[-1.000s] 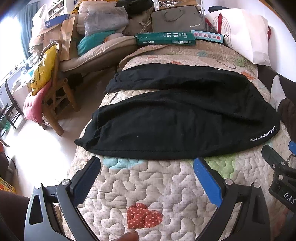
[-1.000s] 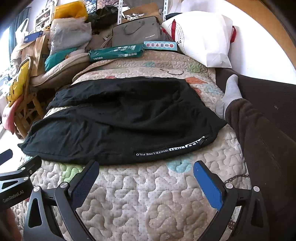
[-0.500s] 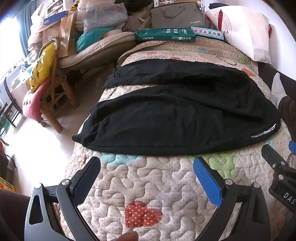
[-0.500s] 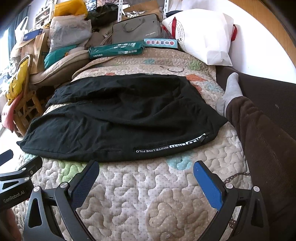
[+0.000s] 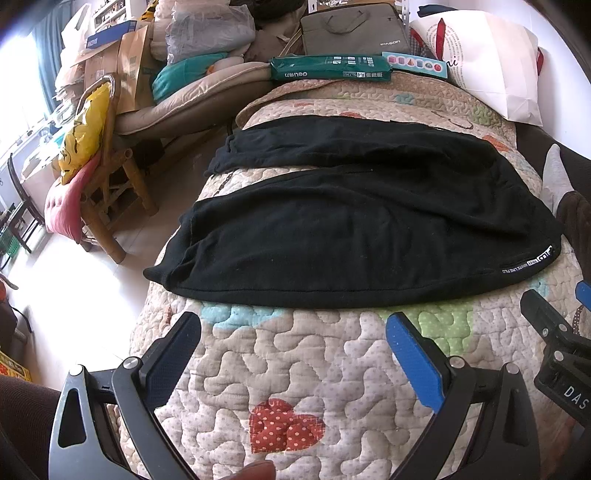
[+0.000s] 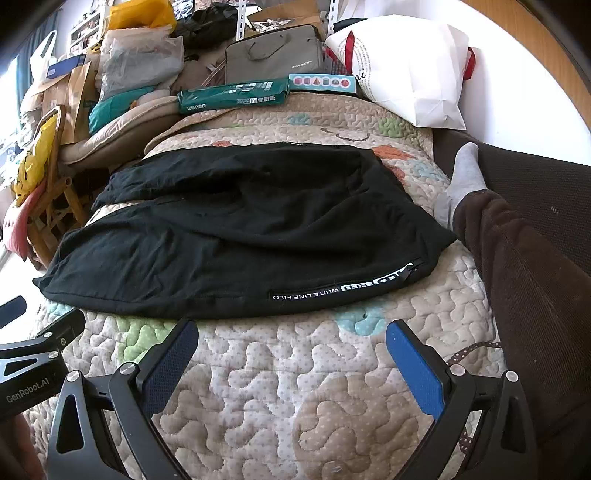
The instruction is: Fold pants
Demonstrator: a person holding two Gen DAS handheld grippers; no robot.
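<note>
Black pants [image 5: 351, 229] lie spread flat across a quilted bedspread [image 5: 295, 369], legs pointing left, waist to the right with a white-lettered band [image 6: 343, 290] along the near hem. The far leg sits slightly apart from the near one at the left end. My left gripper [image 5: 293, 328] hangs open over bare quilt, just short of the near hem. In the right wrist view the same pants [image 6: 240, 229] fill the middle, and my right gripper [image 6: 291, 334] is open too, near the waist band, holding nothing.
A person's leg in brown trousers with a grey sock [image 6: 461, 181] lies along the bed's right side. A green paper pack [image 5: 328, 70], a grey bag [image 5: 354, 33] and a white bag [image 5: 487, 59] crowd the bed's far end. A wooden chair [image 5: 107, 184] stands left, beyond the bed edge.
Both grippers have edged forward and slightly higher, so the pants sit a little closer to the fingertips. The pants have not moved, and both grippers stay open.
</note>
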